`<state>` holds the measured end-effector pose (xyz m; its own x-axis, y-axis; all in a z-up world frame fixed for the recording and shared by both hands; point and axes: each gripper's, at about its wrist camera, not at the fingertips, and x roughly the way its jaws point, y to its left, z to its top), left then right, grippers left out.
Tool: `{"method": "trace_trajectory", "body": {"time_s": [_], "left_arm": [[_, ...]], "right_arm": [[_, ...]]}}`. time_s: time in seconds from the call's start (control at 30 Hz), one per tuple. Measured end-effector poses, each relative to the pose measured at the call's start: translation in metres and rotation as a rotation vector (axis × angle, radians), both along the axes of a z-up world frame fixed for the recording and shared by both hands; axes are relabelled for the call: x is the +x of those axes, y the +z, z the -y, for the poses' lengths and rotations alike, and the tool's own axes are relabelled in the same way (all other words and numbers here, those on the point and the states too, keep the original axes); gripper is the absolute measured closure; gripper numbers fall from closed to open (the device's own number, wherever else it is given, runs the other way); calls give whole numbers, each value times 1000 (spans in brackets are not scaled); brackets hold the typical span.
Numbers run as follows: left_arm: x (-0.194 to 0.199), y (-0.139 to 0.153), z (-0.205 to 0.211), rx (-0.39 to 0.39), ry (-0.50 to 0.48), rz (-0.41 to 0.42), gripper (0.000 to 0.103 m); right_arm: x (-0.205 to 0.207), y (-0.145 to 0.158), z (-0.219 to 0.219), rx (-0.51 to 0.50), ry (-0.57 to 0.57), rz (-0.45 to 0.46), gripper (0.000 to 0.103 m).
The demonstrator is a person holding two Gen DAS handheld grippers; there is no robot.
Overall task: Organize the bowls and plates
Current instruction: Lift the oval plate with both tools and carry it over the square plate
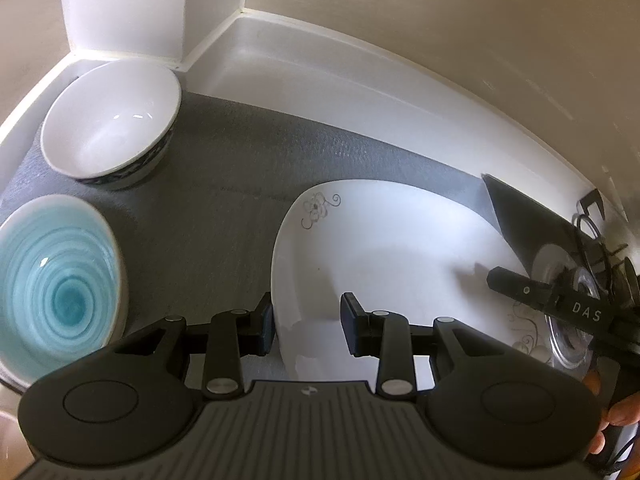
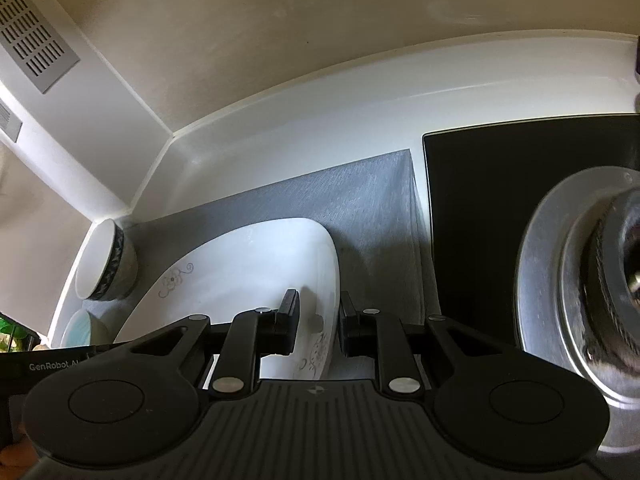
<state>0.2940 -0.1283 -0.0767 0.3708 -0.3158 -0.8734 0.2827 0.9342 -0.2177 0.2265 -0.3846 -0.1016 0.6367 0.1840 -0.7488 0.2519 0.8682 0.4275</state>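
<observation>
A white square plate with grey flower marks [image 1: 384, 264] lies on the grey mat [image 1: 224, 168]. My left gripper [image 1: 307, 326] is open, its fingers straddling the plate's near left rim. My right gripper [image 2: 316, 322] is open, its fingers either side of the plate's right rim [image 2: 256, 272]. The right gripper also shows at the right of the left wrist view [image 1: 520, 292]. A white bowl with a dark patterned outside [image 1: 112, 120] stands in the back left corner, also seen in the right wrist view [image 2: 106, 264]. A teal swirl bowl [image 1: 56, 284] stands front left, also in the right wrist view [image 2: 84, 330].
A white counter with a raised back edge [image 1: 360, 76] carries the mat. A black hob [image 2: 480, 216] with a steel burner [image 2: 580, 300] lies right of the mat. A white column [image 1: 120, 4] stands behind the white bowl. A vent grille [image 2: 32, 40] is up left.
</observation>
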Motion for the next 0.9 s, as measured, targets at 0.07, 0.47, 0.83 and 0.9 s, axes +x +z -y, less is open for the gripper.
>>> {"method": "trace_trajectory", "body": {"time_s": [0.07,0.47,0.83,0.9], "left_arm": [[-9,3,-2,-3,-10,0,66],[-61,11,-28,-10,-62,-6,66],[-117,11,-45,20,-130,-6,66],[-127,8,-47,28,-143,-8,66]], "right_arm": [[-8,3,-3,-4,-3,2,81],[-74,23,-25,-24,-37,16,81],[-146,20,-53,-16,-86,1,81],[-154,16,-56,-14,-98,-3,81]]}}
